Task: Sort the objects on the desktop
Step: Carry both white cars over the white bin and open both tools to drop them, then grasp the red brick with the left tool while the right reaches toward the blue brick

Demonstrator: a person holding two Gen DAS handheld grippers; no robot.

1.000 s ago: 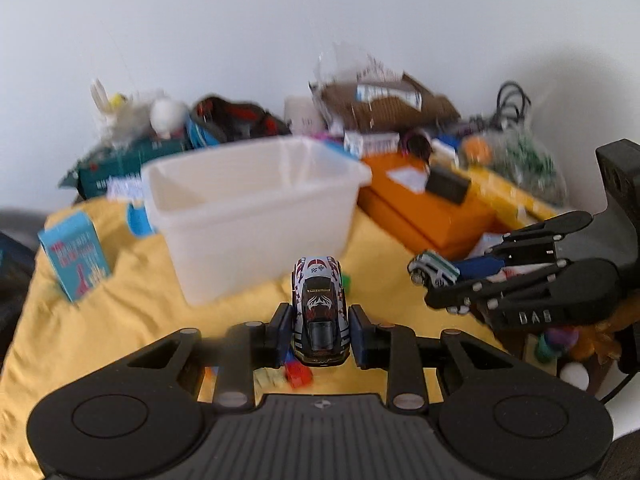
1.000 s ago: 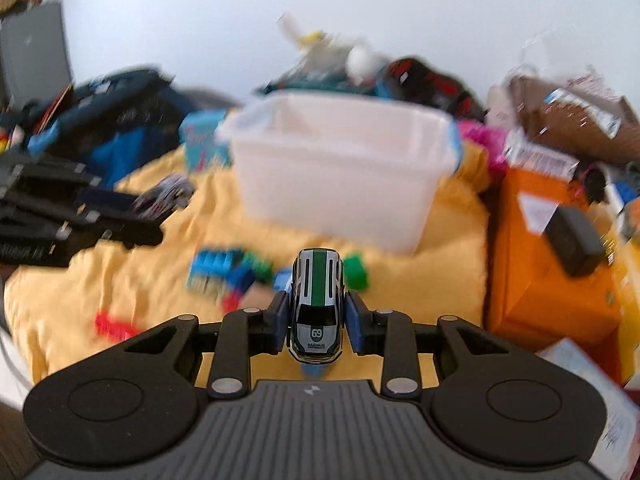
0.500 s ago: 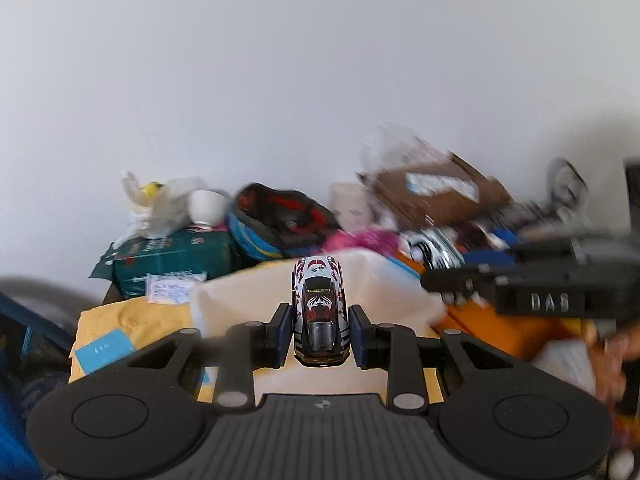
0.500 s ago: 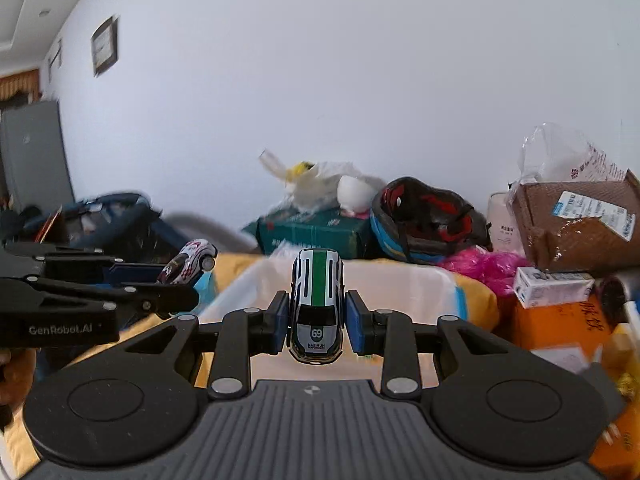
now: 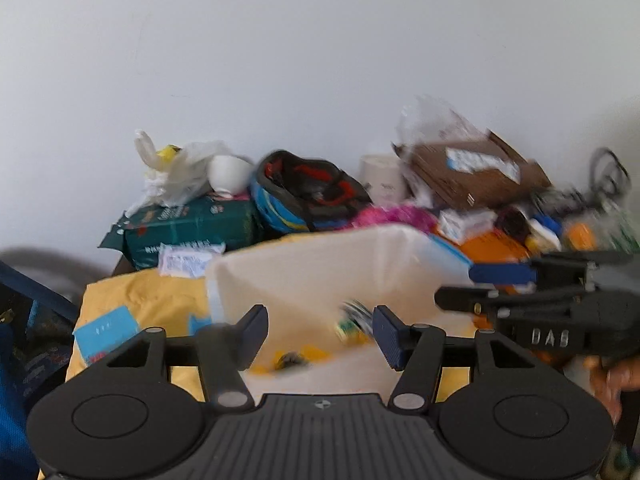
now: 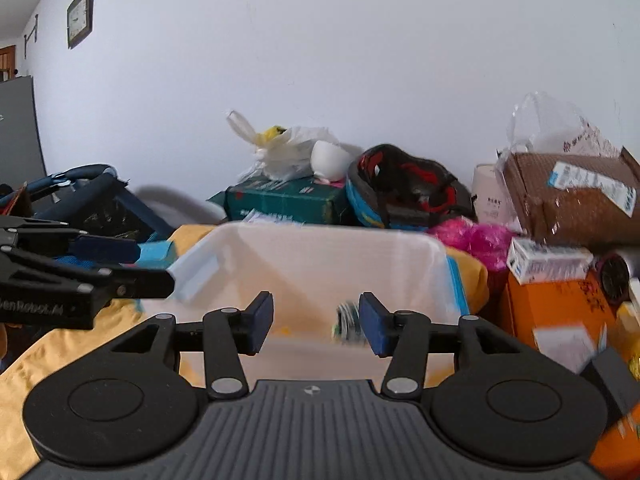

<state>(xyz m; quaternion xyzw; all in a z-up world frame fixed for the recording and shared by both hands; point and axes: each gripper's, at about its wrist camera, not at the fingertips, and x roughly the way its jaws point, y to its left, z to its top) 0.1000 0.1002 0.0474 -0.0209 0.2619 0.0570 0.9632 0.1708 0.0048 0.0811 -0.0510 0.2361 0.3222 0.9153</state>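
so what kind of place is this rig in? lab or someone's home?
Likely a home room, not a lab: wall clock, bike helmet and plastic bag piled against the wall behind the sorting bin.

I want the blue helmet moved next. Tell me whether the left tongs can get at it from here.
Probably, with a lift. The left tongs are open and empty, but the white bin stands between them and the helmet; they would have to pass over its rim.

blurred toy car (image 5: 352, 318) inside bin (image 5: 320, 264), right clutter (image 5: 580, 220) smeared
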